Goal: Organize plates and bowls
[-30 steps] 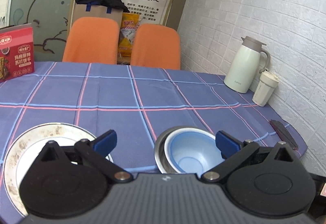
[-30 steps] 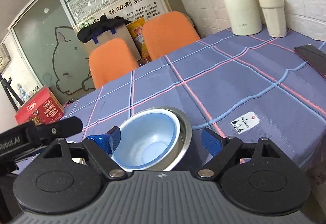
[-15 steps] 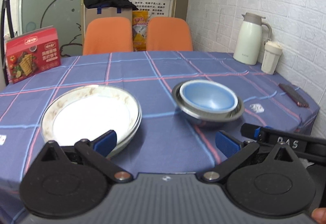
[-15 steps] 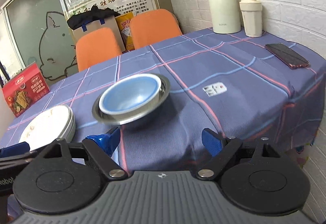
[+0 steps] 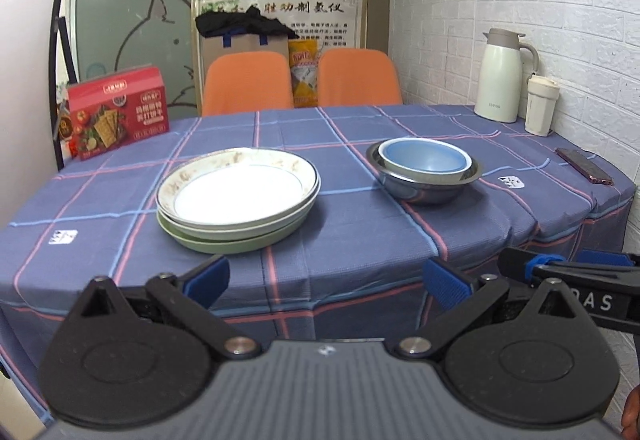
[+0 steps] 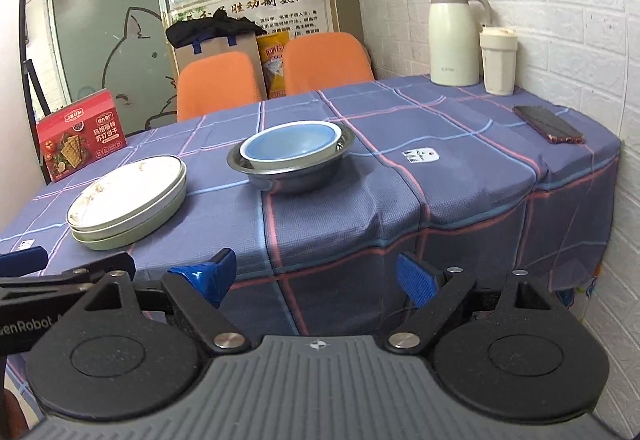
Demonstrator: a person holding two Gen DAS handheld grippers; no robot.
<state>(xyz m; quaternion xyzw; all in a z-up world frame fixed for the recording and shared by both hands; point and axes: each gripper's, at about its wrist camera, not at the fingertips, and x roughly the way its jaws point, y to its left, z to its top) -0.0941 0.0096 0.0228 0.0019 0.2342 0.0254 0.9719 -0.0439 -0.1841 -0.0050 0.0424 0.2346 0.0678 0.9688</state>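
Both the left gripper [image 5: 326, 280] and right gripper [image 6: 316, 278] hang wide open and empty before the table edge. Stacked plates [image 5: 236, 196] sit beside the blue bowl [image 5: 424, 160], nested in a steel bowl [image 5: 426, 186]. Snagging the tablecloth [image 5: 360, 240] could drag both stacks off.

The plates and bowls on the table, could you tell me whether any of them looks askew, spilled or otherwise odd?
Nothing is spilled or tipped. The only oddity: the top plate of the stack has brownish smears around its rim, so it looks used. The blue bowl sits nested upright in the steel bowl.
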